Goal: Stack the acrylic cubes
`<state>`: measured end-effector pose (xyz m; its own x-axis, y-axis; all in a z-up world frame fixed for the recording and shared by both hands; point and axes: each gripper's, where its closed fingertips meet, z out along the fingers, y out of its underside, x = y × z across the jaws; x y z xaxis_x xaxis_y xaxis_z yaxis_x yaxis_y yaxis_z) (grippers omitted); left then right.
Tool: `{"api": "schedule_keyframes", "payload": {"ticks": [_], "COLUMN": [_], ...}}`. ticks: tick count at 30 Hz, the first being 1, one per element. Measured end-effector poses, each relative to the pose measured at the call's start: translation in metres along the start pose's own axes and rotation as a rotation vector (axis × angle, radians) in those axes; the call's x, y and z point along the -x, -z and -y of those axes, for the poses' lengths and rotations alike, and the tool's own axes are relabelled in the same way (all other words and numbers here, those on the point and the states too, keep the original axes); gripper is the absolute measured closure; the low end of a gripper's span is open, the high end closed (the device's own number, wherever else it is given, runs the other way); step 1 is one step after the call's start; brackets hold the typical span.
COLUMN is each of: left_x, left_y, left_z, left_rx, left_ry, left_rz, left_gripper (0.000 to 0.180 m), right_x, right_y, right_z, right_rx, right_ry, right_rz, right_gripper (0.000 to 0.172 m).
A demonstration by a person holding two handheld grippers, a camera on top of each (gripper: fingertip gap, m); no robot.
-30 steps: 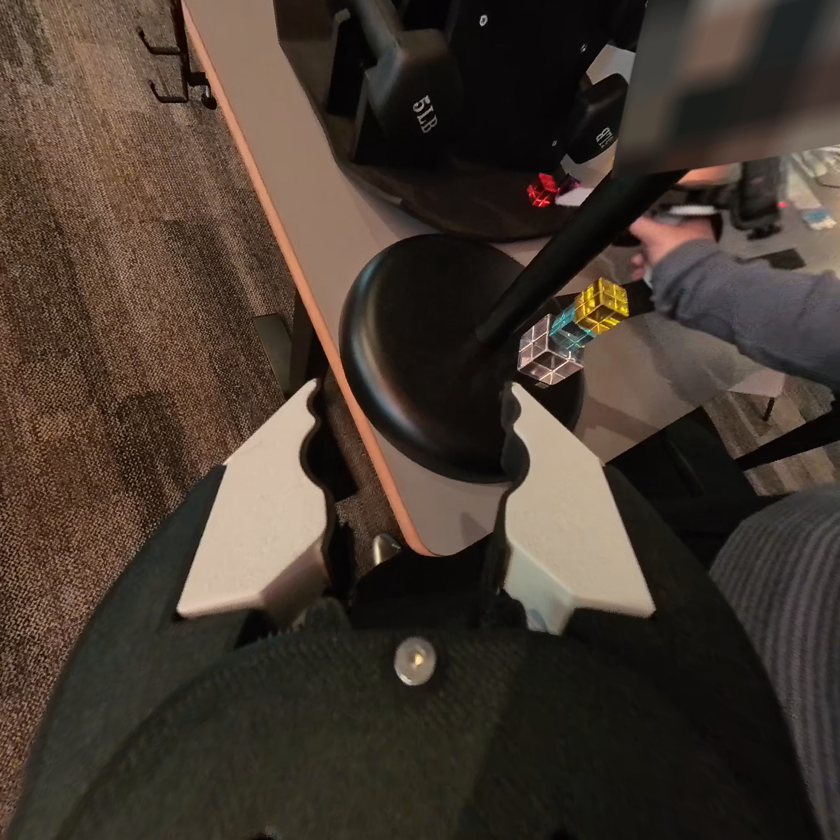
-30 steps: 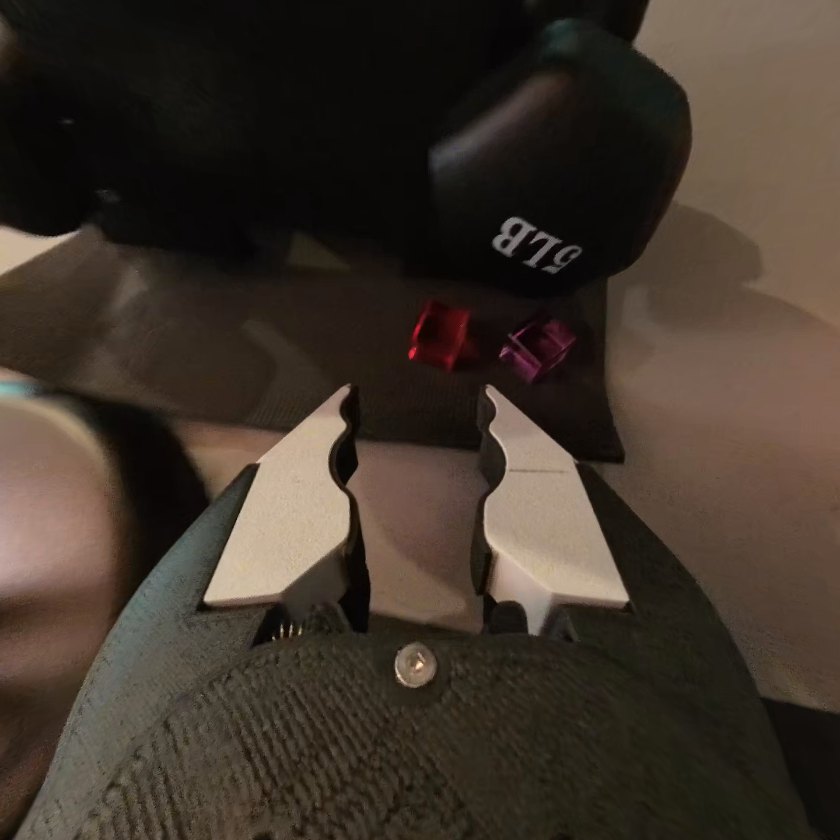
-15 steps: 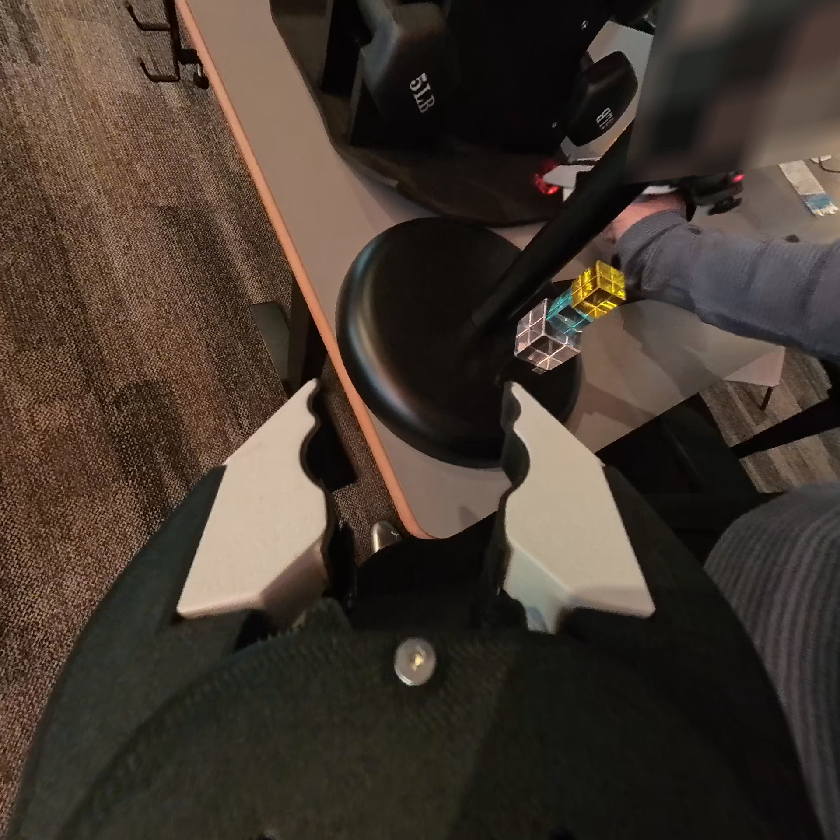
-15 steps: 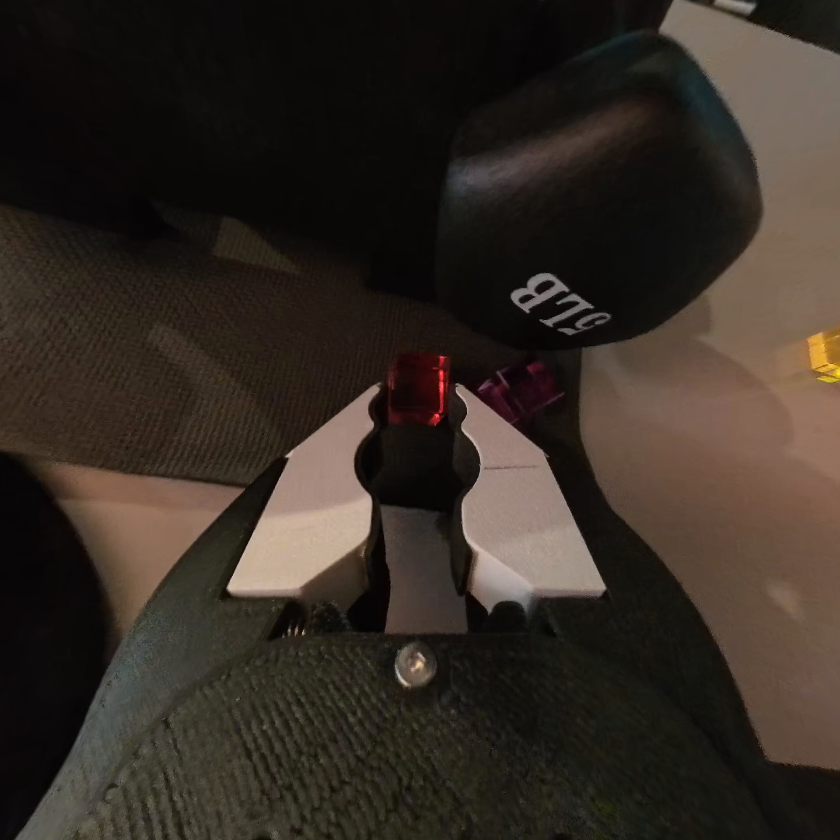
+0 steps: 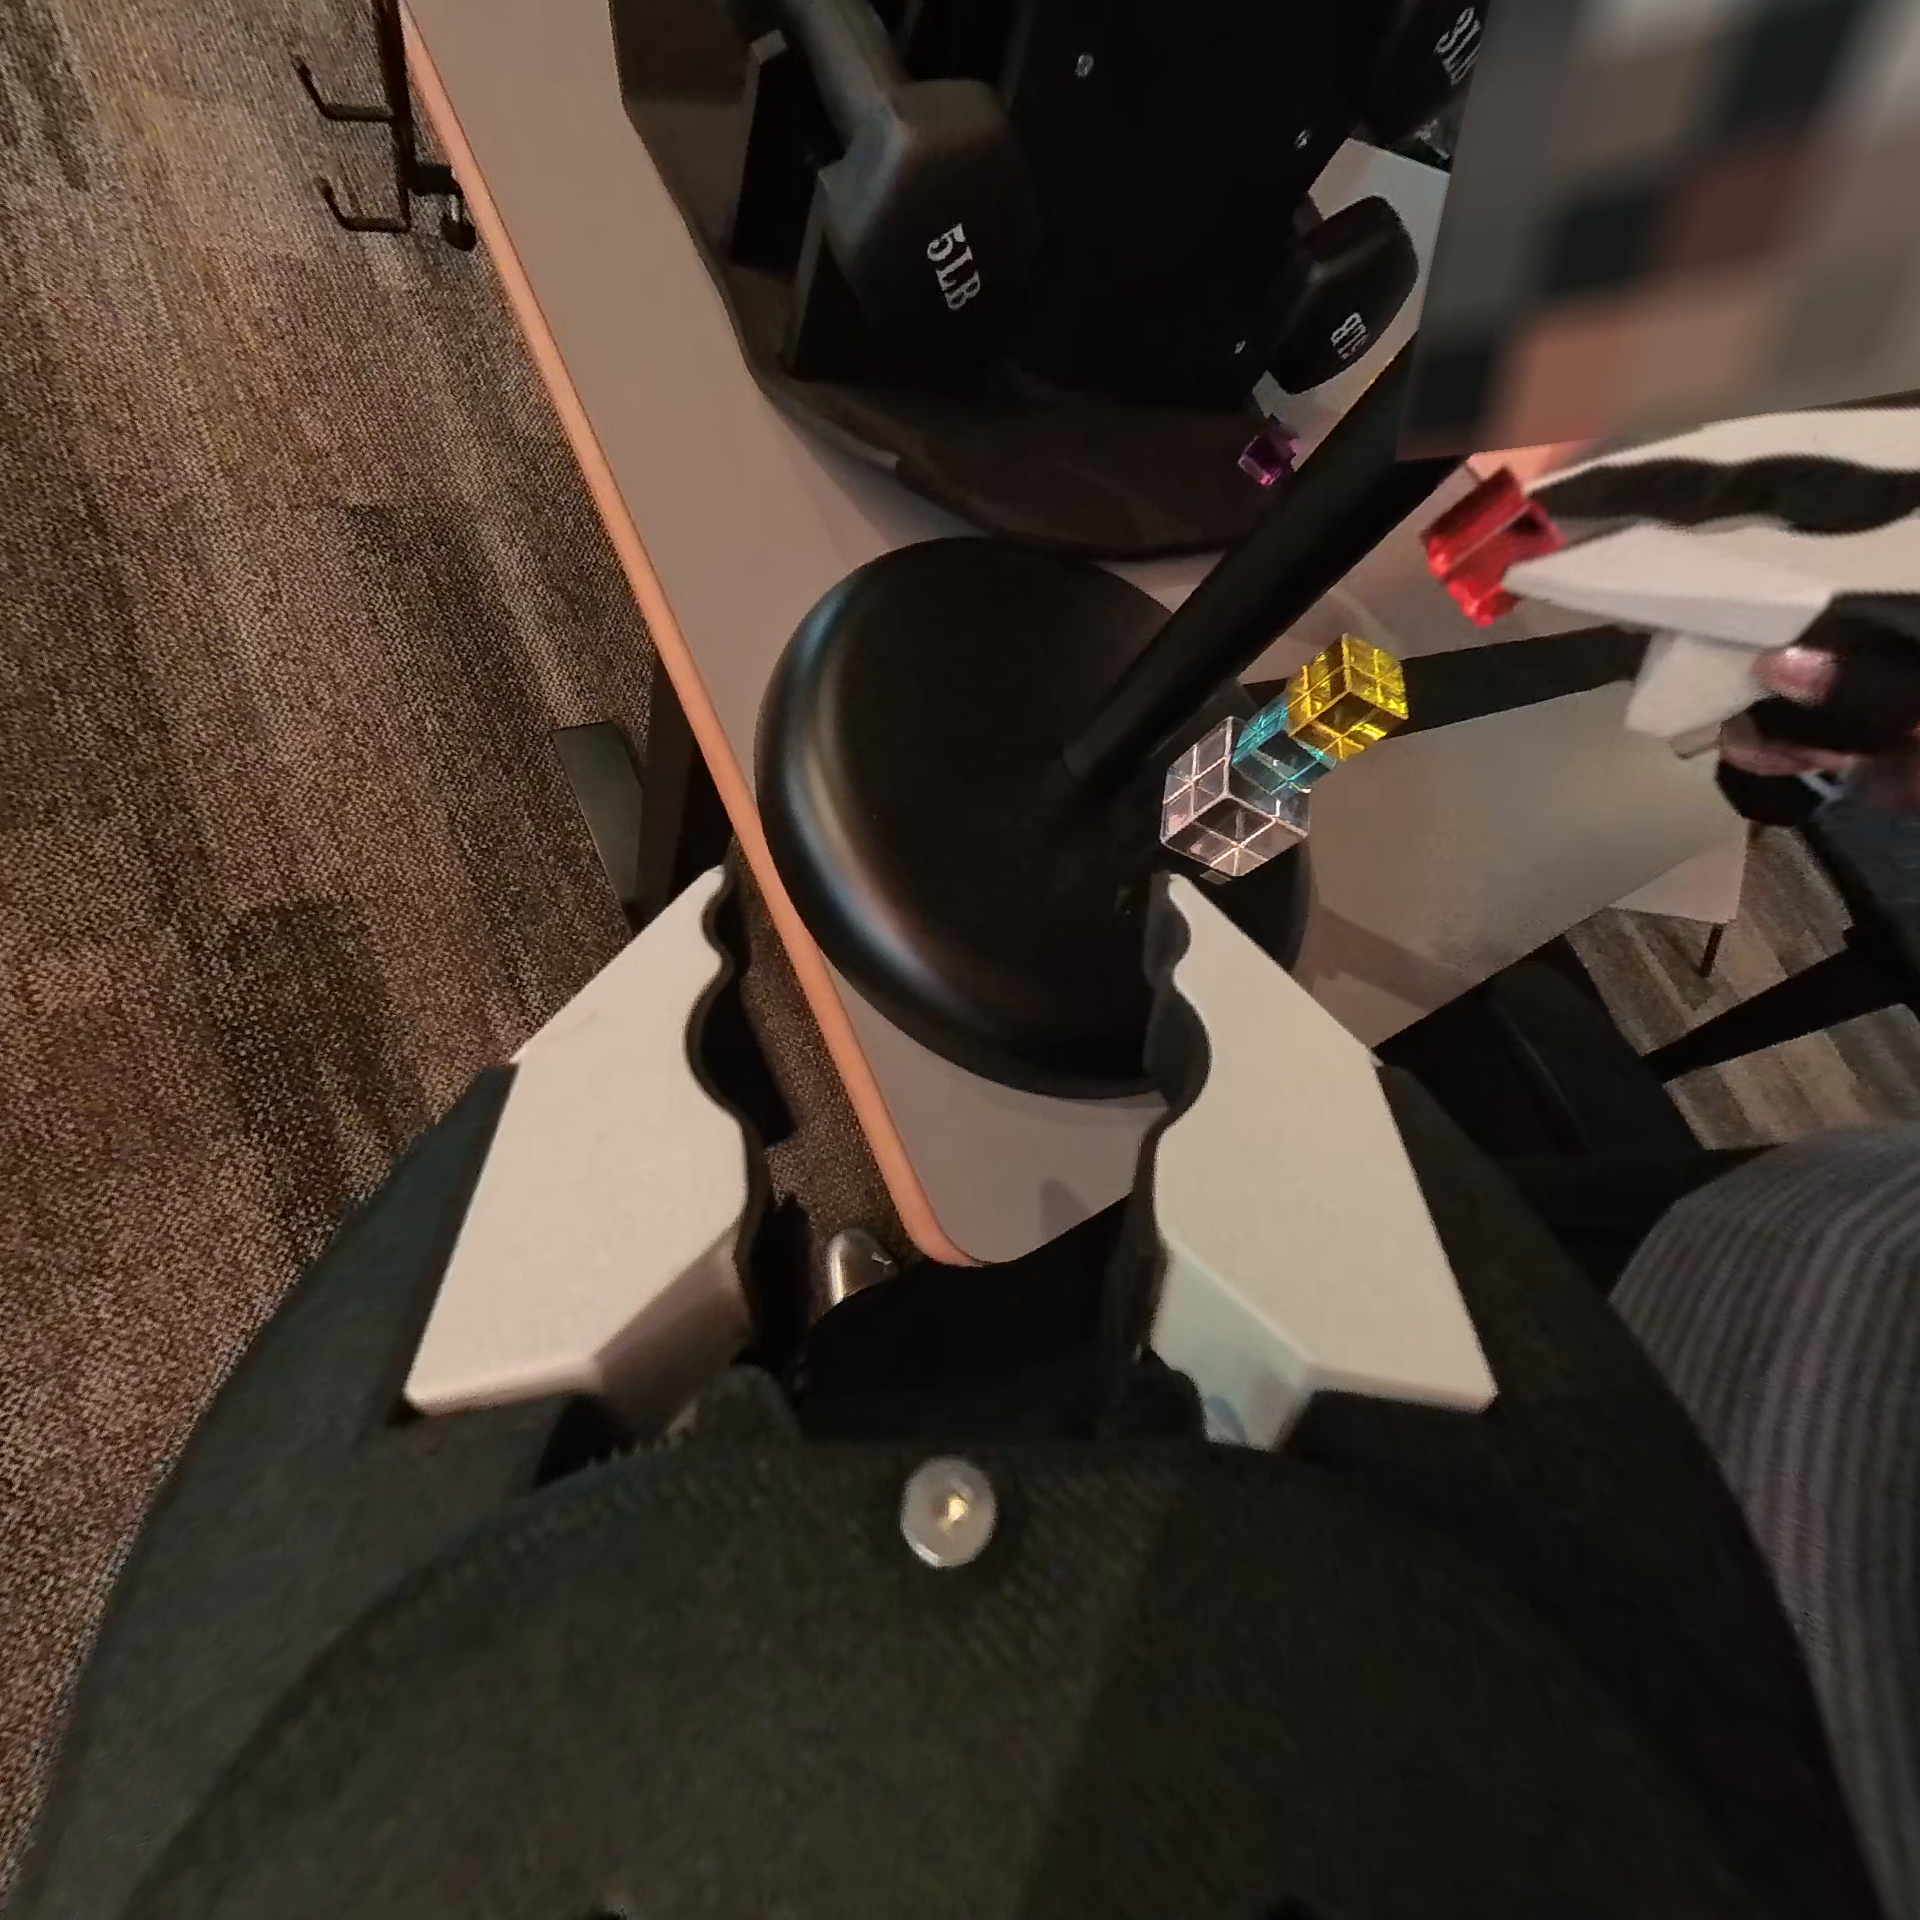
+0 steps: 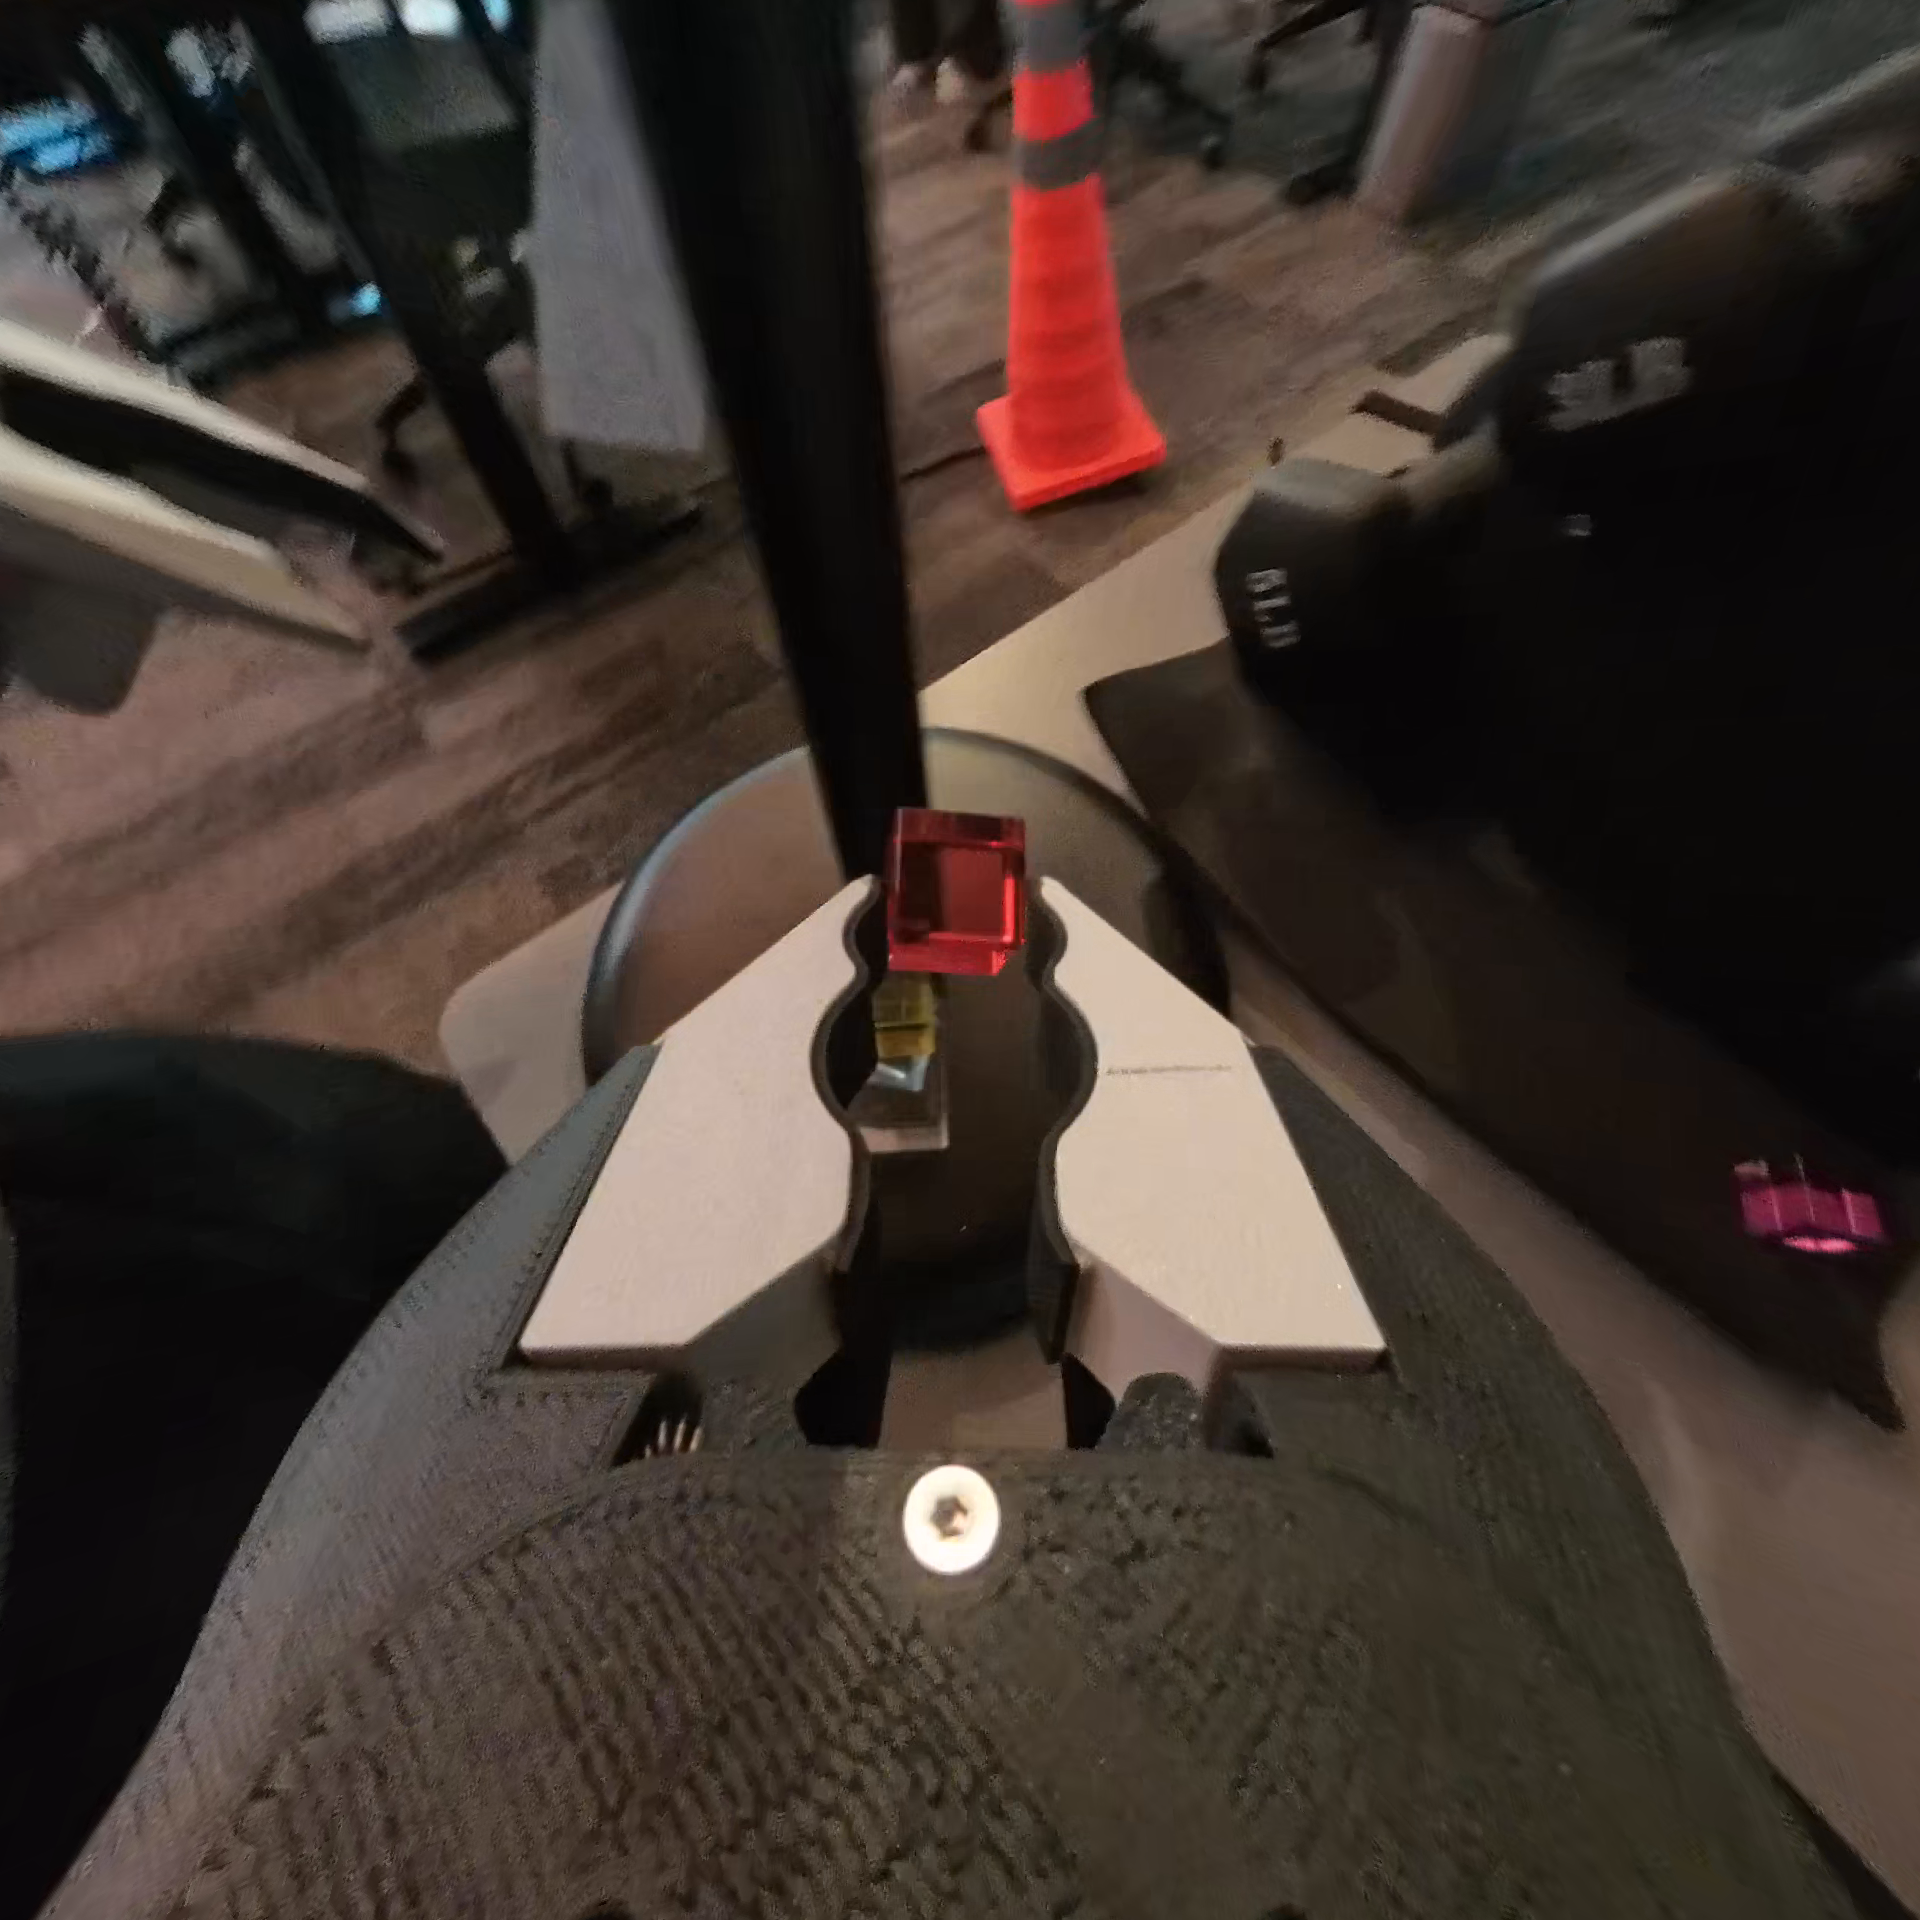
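Observation:
My right gripper (image 6: 956, 899) is shut on a red see-through cube (image 6: 956, 894), pinched at the fingertips and held in the air. The left wrist view shows the same grasp, with the red cube (image 5: 1488, 542) between the right gripper's white fingers (image 5: 1662, 582). Below it a stack of cubes leans by a black pole (image 5: 1236, 623): a clear cube (image 5: 1231, 810), a cyan cube (image 5: 1276, 750) and a yellow cube (image 5: 1345, 694) on top. The yellow cube also shows between my right fingers (image 6: 906, 1023). My left gripper (image 5: 940, 909) is open and empty above the pole's round black base (image 5: 914, 810).
Black dumbbells (image 5: 935, 239) stand on a dark mat (image 6: 1247, 790) on the grey table (image 5: 665, 436). A purple cube lies on the mat (image 6: 1808, 1210), also seen in the left wrist view (image 5: 1270, 457). An orange cone (image 6: 1065, 301) stands on the carpet beyond the table edge. My right gripper's tips are some 7 centimeters from the black pole (image 5: 1236, 623).
My right gripper closed on the red cube on the mat, lifted it and carried it over above the cube stack. My left gripper stayed open and barely moved.

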<state>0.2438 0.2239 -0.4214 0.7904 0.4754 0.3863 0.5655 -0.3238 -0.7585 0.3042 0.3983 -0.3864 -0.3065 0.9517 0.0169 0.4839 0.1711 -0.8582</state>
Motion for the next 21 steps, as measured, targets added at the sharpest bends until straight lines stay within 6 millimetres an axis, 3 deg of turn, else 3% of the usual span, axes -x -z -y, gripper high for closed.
{"api": "schedule_keyframes", "payload": {"ticks": [5, 12, 14, 15, 17, 18, 21], "left_x": [-0.002, 0.001, 0.002, 0.003, 0.004, 0.004, 0.005], "left_y": [0.0, 0.006, 0.007, 0.008, 0.01, 0.01, 0.01], "left_z": [0.002, -0.003, -0.003, -0.003, -0.002, -0.002, -0.004], "left_rx": [-0.009, -0.008, -0.011, -0.013, -0.021, -0.024, -0.022], "left_ry": [-0.005, 0.005, 0.006, 0.006, 0.009, 0.011, 0.015], "left_rz": [0.001, 0.021, 0.027, 0.031, 0.038, 0.04, 0.043], "left_gripper": [0.104, 0.104, 0.104, 0.104, 0.104, 0.104, 0.104], "right_x": [0.017, 0.02, 0.021, 0.017, -0.014, -0.045, -0.143], "right_y": [-0.009, -0.014, -0.008, -0.003, 0.009, 0.014, 0.02], "right_z": [-0.009, -0.023, -0.016, -0.01, -0.007, -0.015, -0.065], "right_rx": [0.069, 0.107, 0.045, -0.007, -0.082, -0.08, 0.017], "right_ry": [0.093, 0.118, 0.076, 0.053, 0.006, -0.018, -0.12], "right_rz": [0.038, 0.043, 0.056, 0.05, -0.056, -0.171, -0.499], "right_gripper": [0.147, 0.145, 0.114, 0.107, 0.105, 0.107, 0.113]}}
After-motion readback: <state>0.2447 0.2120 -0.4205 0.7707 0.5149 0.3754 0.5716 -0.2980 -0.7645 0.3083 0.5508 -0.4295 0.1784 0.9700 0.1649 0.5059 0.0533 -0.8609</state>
